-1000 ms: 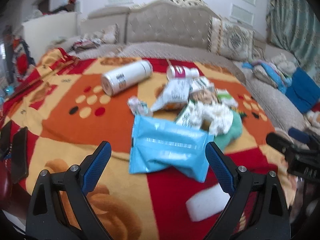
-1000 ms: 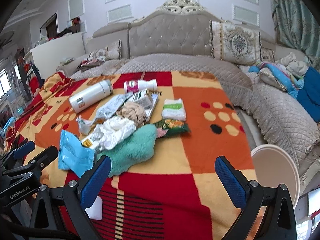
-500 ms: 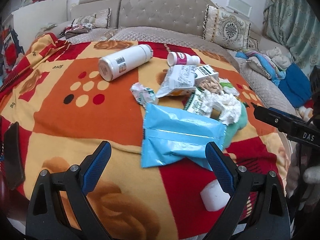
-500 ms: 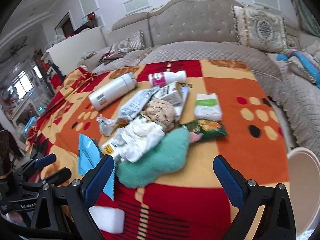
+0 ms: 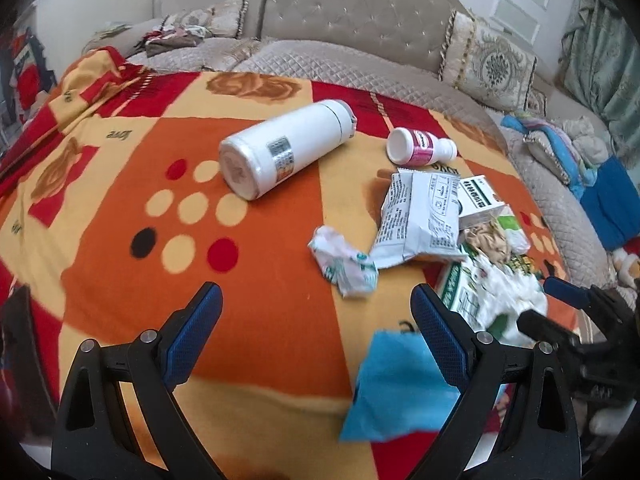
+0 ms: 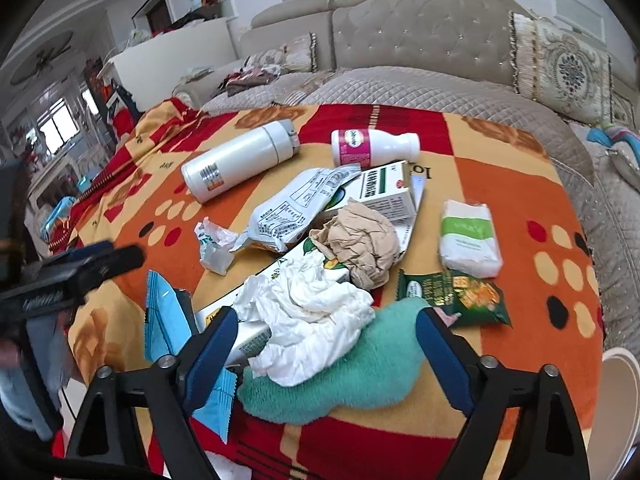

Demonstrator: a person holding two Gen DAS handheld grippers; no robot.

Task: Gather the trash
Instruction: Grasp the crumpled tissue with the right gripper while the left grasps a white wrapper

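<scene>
- Hovering over the patterned blanket [image 5: 120,264], the left tool [image 5: 316,336] has its blue-padded jaws spread wide and grips nothing; bare orange cloth shows between them.
- At 1 o'clock from that tool lies a small crumpled wrapper [image 5: 344,264], just beside the white printed snack bag [image 5: 420,216].
- A blue pouch [image 5: 396,392] lies at 4 o'clock, partly hidden behind the left tool's right finger; blur hides whether they touch.
- At 11 o'clock, well apart, a white thermos [image 5: 280,152] lies on its side; a pink-labelled bottle [image 5: 416,148] lies on its side at 1 o'clock, farther back.
- The right tool [image 6: 324,348] is also released, jaws wide, holding nothing.
- Between its fingers sit crumpled white tissue [image 6: 312,316] and a teal fluffy cloth [image 6: 360,380], the tissue lying on the cloth's left part.
- At 12 o'clock from the right tool is a crumpled tan paper ball [image 6: 360,240], and behind it a green-and-white carton [image 6: 384,192].
- At 2 o'clock lies a sealed tissue pack [image 6: 468,236], with a dark green snack packet [image 6: 460,296] just in front of it, its corner touching the teal cloth.
- In the right wrist view the blue pouch [image 6: 164,320] stands on edge at 9 o'clock.
- A pale round bin rim [image 6: 616,400] shows at 4 o'clock, off the blanket's edge.
- A quilted beige sofa [image 6: 400,48] runs behind everything.
</scene>
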